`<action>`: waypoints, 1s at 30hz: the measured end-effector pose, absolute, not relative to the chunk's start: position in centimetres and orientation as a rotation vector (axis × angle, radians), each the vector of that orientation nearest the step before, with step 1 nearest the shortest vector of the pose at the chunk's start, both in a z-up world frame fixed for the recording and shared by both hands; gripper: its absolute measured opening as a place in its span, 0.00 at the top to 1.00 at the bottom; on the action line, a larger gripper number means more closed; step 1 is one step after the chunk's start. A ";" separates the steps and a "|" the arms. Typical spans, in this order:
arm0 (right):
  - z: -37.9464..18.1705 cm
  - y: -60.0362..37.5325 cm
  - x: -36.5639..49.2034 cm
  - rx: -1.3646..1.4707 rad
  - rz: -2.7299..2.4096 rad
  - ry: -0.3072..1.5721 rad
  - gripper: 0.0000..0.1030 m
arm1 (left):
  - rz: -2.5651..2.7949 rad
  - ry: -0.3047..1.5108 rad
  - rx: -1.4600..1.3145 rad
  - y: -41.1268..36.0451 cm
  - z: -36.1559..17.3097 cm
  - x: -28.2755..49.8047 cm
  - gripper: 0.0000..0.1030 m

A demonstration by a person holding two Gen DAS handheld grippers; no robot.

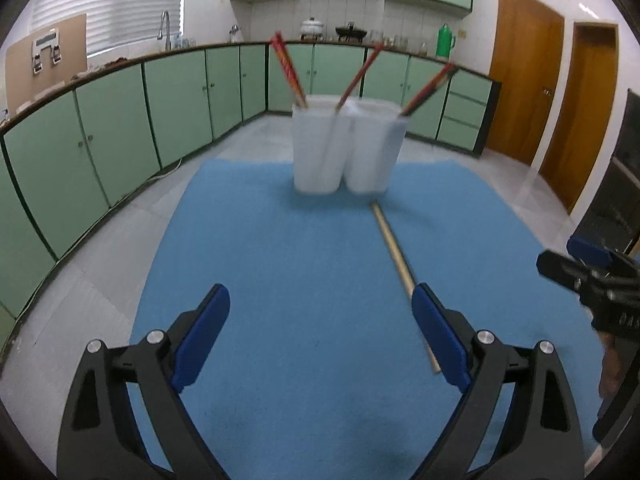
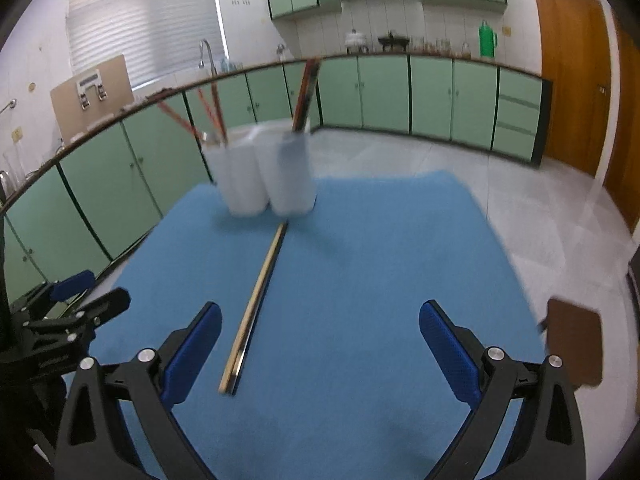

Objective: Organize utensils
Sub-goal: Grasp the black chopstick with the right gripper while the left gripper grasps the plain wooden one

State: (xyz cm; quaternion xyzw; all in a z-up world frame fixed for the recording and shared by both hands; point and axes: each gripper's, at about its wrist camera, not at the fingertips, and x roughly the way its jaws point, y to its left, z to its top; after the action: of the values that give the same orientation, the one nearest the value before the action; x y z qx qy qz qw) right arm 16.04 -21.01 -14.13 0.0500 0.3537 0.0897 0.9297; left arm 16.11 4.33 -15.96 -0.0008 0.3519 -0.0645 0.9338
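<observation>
We hold our left gripper [image 1: 320, 300] and right gripper [image 2: 320, 316] spread wide, grasping nothing. The pale chopsticks [image 2: 256, 300] lie on the blue mat [image 2: 360, 260], reaching toward the white holders [image 1: 344, 148].

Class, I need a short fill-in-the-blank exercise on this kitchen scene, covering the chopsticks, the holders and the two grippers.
1. The loose chopsticks lie on a ____ mat.
2. The white holders number ____.
3. Red chopsticks stand ____ the holders.
4. Both the left gripper and the right gripper are ____.

Missing words: blue; two; in; open
</observation>
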 end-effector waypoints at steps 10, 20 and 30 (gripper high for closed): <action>-18.8 -17.1 14.4 0.021 0.219 0.815 0.08 | -0.083 0.787 0.052 5.1 -18.3 15.6 0.13; -19.7 -16.1 14.5 -0.012 0.216 0.847 0.15 | -0.079 0.800 0.065 5.3 -18.5 15.7 0.13; -20.6 -16.0 15.2 -0.024 0.191 0.891 0.18 | -0.084 0.810 0.063 4.8 -18.5 15.9 0.13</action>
State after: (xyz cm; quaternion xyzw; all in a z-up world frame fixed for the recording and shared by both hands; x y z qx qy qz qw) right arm 15.18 -16.00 -20.60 -0.0114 0.4302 0.0921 0.8979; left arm 15.93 4.80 -18.55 0.0304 0.3937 -0.0411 0.9178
